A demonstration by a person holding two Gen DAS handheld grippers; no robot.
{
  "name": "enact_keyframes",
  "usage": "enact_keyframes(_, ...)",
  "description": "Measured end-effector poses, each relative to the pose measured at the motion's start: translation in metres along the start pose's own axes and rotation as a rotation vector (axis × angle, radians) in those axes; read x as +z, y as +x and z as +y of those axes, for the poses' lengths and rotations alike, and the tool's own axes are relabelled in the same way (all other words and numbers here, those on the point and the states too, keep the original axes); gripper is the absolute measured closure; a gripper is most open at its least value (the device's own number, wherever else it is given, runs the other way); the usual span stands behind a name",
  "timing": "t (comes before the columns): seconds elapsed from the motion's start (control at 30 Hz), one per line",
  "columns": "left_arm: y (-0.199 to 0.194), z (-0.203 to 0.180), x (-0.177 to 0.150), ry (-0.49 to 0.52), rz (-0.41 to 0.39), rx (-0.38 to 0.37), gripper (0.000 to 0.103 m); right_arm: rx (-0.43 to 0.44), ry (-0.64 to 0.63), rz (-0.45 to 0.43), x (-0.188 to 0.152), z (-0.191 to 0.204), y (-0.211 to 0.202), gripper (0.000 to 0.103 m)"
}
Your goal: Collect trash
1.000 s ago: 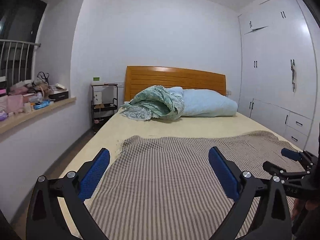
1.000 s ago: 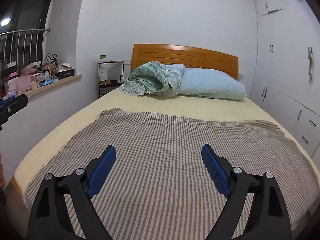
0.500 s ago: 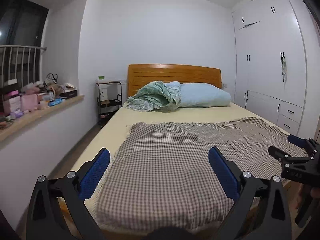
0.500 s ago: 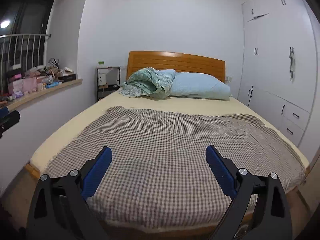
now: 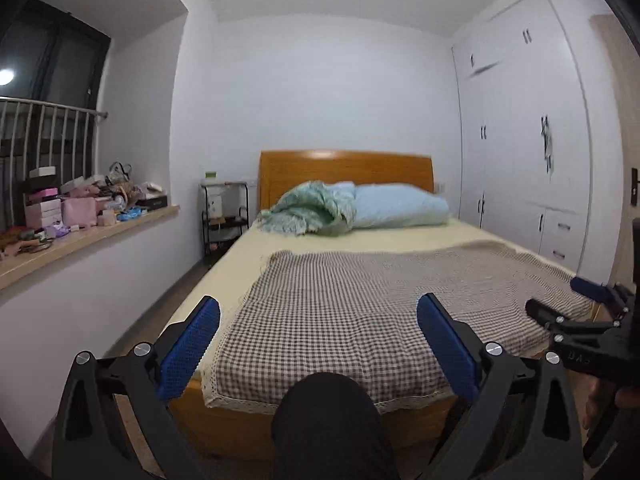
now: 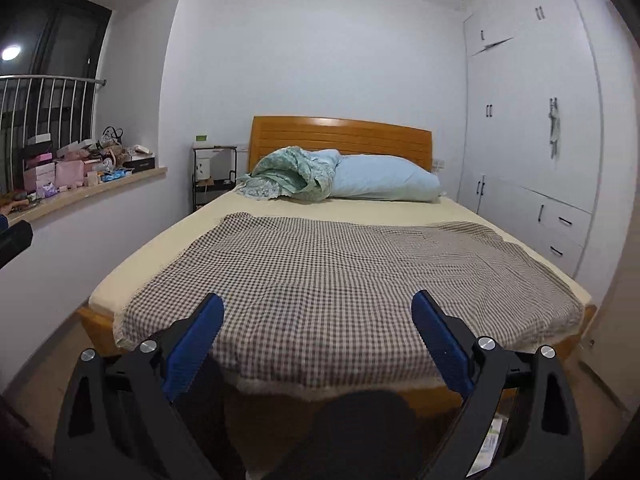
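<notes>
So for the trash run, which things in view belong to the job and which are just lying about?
Job in hand:
- left gripper, open, empty
- right gripper, open, empty
- white printed scrap on the floor by the bed foot, partly hidden, possibly trash

Lying about:
- checked blanket
- blue pillow
- green quilt
- ledge boxes
- wardrobe

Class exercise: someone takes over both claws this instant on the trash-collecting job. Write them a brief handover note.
Left claw: open, holding nothing.
Right claw: open, holding nothing.
Both point at the bed from beyond its foot, over the checked blanket.
Trash: none clearly visible on the bed. The cluttered window ledge may hold some; too small to tell. Something pale lies on the floor at bottom right, unclear what.
Done: nothing collected that shows.
Left: find trash, then pick it up.
</notes>
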State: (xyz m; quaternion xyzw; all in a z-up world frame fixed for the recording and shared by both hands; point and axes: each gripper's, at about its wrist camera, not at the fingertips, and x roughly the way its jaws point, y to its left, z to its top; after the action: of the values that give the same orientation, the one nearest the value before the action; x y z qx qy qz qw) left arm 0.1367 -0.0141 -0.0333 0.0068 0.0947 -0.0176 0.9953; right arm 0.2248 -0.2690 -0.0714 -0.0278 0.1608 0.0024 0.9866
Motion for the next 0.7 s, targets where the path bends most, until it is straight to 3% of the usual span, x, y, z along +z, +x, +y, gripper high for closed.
enact_keyframes(0.1,-0.036,-0.002,-0.008,0.006,-0.032,-0.002,0.007,0.002,0.005,0.008,-0.017,0.008,-0.026,0.012)
enact_keyframes(0.33,-0.087,-0.001,-0.032,-0.04,0.005,0.002,0.007,-0.013,-0.006,-0.003,-0.043,0.024,-0.07,0.012)
enact_keyframes(0.53,-0.093,-0.008,-0.039,-0.017,0.041,0.003,0.007,0.009,-0.014,0.013,-0.056,0.03,-0.086,0.012)
enact_keyframes(0.7,-0.1,-0.016,-0.039,0.016,0.019,0.014,0.007,0.02,-0.004,-0.021,-0.054,0.03,-0.09,0.012)
